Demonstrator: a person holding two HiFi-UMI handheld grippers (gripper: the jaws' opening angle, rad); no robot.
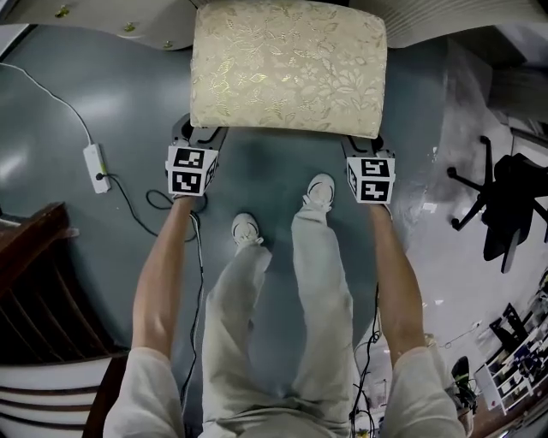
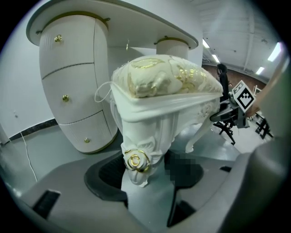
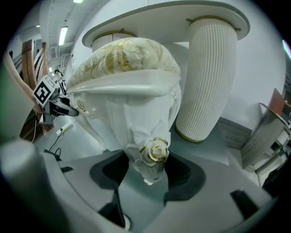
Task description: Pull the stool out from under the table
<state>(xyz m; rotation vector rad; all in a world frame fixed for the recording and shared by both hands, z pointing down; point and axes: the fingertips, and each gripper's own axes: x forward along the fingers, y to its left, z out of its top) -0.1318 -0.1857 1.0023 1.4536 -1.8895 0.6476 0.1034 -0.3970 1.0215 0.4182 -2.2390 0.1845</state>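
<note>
The stool (image 1: 287, 64) has a cream and gold cushion and white carved legs. It stands on the grey floor at the edge of the white table (image 1: 103, 17). My left gripper (image 1: 199, 135) is at its near left corner and my right gripper (image 1: 364, 147) at its near right corner. In the left gripper view the left gripper (image 2: 143, 170) has a leg with a gold rose (image 2: 136, 160) between its pads, which touch both sides. In the right gripper view the right gripper (image 3: 150, 172) grips the other rose leg (image 3: 155, 154) the same way.
The table's drawer pedestal (image 2: 68, 82) and ribbed column (image 3: 209, 77) stand just behind the stool. A power strip (image 1: 94, 167) with cables lies on the floor at left. A black office chair (image 1: 505, 205) is at right and dark wooden furniture (image 1: 34, 257) at lower left. The person's feet (image 1: 248, 229) are between the grippers.
</note>
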